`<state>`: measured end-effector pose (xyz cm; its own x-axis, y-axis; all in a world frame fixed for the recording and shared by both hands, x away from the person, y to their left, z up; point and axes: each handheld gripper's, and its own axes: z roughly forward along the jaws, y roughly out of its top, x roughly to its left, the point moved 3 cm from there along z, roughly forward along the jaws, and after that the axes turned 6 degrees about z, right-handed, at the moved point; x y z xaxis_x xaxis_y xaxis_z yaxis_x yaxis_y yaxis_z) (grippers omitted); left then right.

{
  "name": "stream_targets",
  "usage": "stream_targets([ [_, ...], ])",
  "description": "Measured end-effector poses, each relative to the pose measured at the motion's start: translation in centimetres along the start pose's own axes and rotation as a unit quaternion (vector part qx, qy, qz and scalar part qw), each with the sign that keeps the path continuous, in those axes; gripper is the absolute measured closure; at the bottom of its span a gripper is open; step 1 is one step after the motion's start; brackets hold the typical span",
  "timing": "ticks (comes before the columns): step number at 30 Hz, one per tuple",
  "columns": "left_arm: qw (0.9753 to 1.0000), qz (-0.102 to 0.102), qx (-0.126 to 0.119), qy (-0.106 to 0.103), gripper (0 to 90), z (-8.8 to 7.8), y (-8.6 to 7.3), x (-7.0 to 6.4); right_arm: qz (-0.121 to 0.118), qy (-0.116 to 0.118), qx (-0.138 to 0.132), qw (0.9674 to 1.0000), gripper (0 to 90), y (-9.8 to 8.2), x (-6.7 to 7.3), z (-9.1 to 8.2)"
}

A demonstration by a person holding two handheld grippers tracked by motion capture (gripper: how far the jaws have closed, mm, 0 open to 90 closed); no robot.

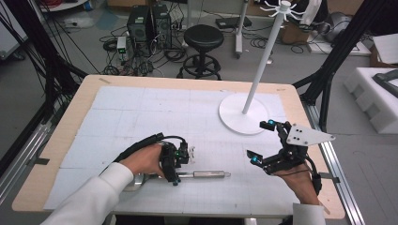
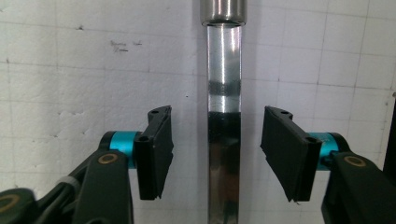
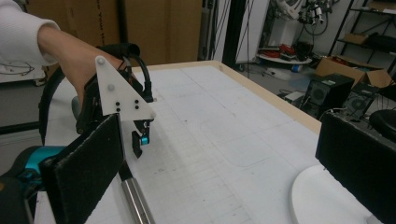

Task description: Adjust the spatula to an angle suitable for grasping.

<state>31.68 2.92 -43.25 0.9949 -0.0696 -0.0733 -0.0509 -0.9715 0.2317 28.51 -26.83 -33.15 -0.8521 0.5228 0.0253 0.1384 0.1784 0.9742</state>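
Workshop clutter, namely a black stool (image 1: 203, 38), computer towers and loose cables, lies on the floor beyond a wood-edged table (image 1: 61, 136) covered in white gridded sheets. On the far right of the table stands a white rack (image 1: 263, 61), a thin pole rising from a round base to a crown of pegs.

The right gripper (image 1: 263, 140) hovers near that base, well apart from the work, with its jaws spread wide and nothing between them. The left gripper (image 1: 180, 164) points down over a metal utensil (image 1: 206, 175) lying flat near the front edge of the table, handle toward the right gripper. In the left gripper view the fingertips (image 2: 156, 151) straddle the stem (image 2: 224, 140), one pad on each side; neither touches it, so the jaws are part-closed but not yet clamped.

Risks, as judged: the stem is round, polished and narrow, so it may roll or squirt out from flat pads as they close. It also sits slightly nearer one pad, and that pad would probably push it sideways first. Gripped this far along the stem, away from the heavier end under the hand, the utensil may droop or swivel when raised.

The utensil is bright, mirror-like steel, with a thicker satin sleeve on its handle (image 2: 223, 11); its wider end is hidden beneath the person's left hand (image 1: 143, 159).
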Motion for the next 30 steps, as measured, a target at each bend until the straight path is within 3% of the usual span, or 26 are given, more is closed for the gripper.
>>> stream_targets([
  [9,0.9997,-0.008,0.019,-0.012,56.7,0.43,0.11,-0.03,0.003,0.003,0.003,1.0,0.2,-0.06,0.05,0.06],
  [12,0.9996,-0.007,0.024,-0.013,67.9,0.38,0.08,-0.08,0.001,0.005,0.002,1.0,0.2,-0.04,0.06,0.08],
  [15,0.9995,-0.009,0.028,-0.011,72.6,0.41,0.07,-0.07,0.003,0.004,0.003,1.0,0.2,-0.07,0.05,0.07],
  [25,0.9994,-0.012,0.032,0.0,74.5,0.28,0.17,-0.2,0.003,0.004,0.005,1.0,0.2,-0.15,0.03,0.15],
  [30,0.9996,-0.012,0.022,0.009,74.6,-0.33,-0.03,-0.07,0.005,0.007,0.007,0.9999,0.2,-0.25,-0.04,0.17],
])
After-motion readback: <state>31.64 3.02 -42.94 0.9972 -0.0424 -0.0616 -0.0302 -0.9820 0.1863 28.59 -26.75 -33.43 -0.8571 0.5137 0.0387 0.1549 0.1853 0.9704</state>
